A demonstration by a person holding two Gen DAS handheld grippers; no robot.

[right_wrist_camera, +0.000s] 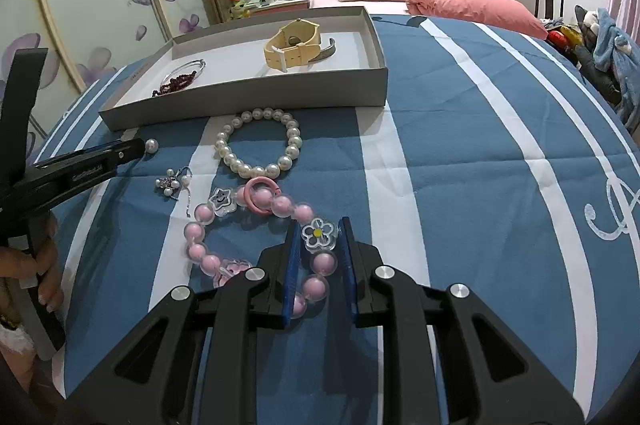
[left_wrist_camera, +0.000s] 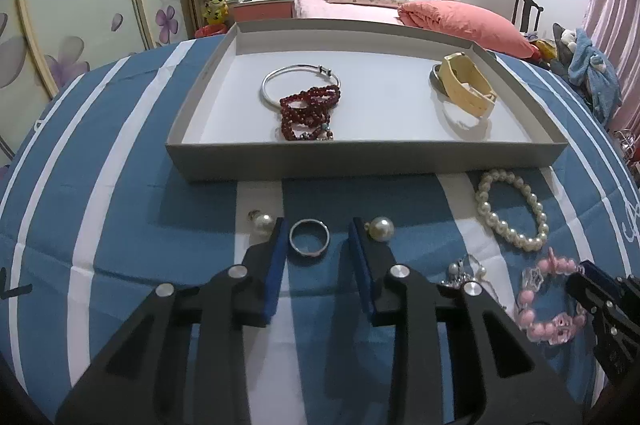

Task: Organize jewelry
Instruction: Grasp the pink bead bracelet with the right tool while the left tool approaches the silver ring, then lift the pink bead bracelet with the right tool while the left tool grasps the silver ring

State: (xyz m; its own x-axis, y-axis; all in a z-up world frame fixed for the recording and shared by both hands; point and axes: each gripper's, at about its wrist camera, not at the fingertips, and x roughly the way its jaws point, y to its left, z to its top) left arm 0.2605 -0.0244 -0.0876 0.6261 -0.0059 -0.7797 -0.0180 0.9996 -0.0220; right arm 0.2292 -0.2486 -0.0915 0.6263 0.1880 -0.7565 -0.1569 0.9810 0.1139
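Observation:
A grey tray [left_wrist_camera: 280, 161] [right_wrist_camera: 248, 101] on the blue striped cloth holds a silver bangle [left_wrist_camera: 276, 75], a red bead string [left_wrist_camera: 308, 113] and a cream watch [left_wrist_camera: 466, 87] [right_wrist_camera: 292, 43]. My left gripper [left_wrist_camera: 316, 229] is open, its jaws on either side of a silver ring [left_wrist_camera: 309, 237], with a pearl earring [left_wrist_camera: 261, 223] left and another [left_wrist_camera: 381, 229] right of it. My right gripper [right_wrist_camera: 319, 225] is open around the pink bead bracelet [right_wrist_camera: 256, 205] [left_wrist_camera: 548, 305], its jaws flanking the flower charm [right_wrist_camera: 319, 235].
A white pearl bracelet [left_wrist_camera: 512, 211] [right_wrist_camera: 260, 143] and a small pearl brooch [right_wrist_camera: 172, 181] [left_wrist_camera: 464, 271] lie on the cloth in front of the tray. A bed with pink bedding [left_wrist_camera: 460, 17] stands behind. A wardrobe [left_wrist_camera: 80, 5] is at the left.

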